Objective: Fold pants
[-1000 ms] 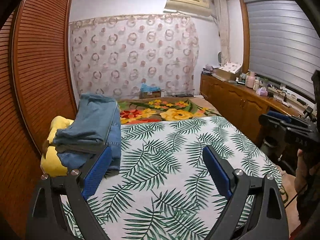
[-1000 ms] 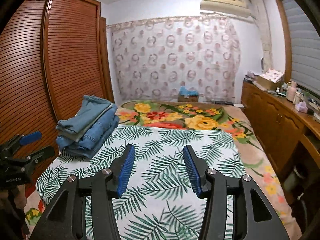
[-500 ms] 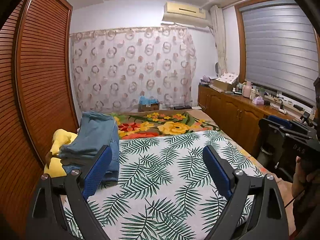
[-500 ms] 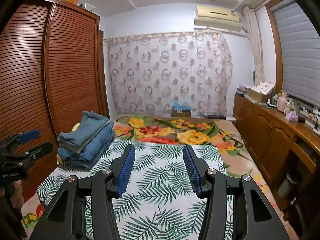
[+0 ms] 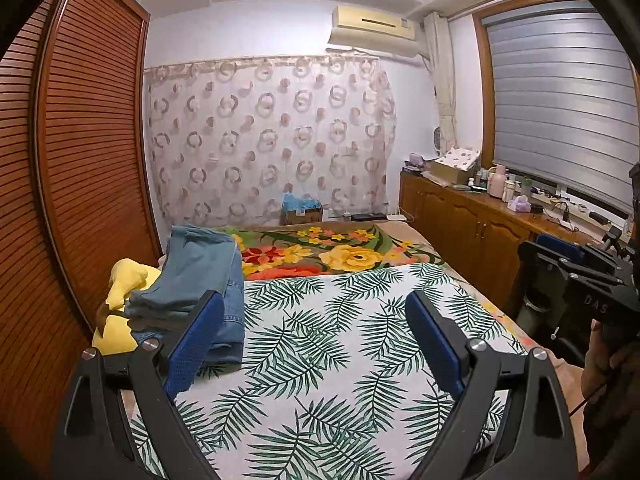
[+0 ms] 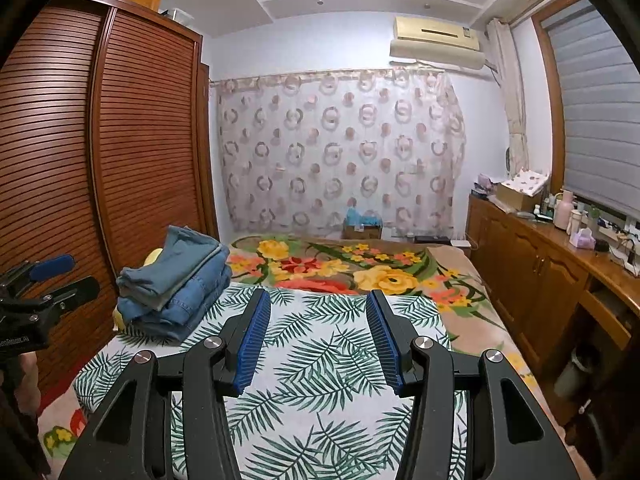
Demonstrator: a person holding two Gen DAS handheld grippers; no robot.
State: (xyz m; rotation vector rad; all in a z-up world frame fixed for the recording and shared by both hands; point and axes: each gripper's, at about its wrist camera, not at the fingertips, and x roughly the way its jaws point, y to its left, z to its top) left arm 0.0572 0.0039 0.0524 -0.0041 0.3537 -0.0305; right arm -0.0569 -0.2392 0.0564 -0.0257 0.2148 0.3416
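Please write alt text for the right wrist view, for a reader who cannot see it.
The open right gripper, jaws empty, hangs above a palm-leaf sheet on a bed; a stack of folded jeans sits at the sheet's far left corner, beside a slatted wooden wardrobe.

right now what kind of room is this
Most likely a home bedroom: a bed under a palm-leaf sheet, a louvred wooden wardrobe beside it, and a stack of folded jeans on the bed's left side.
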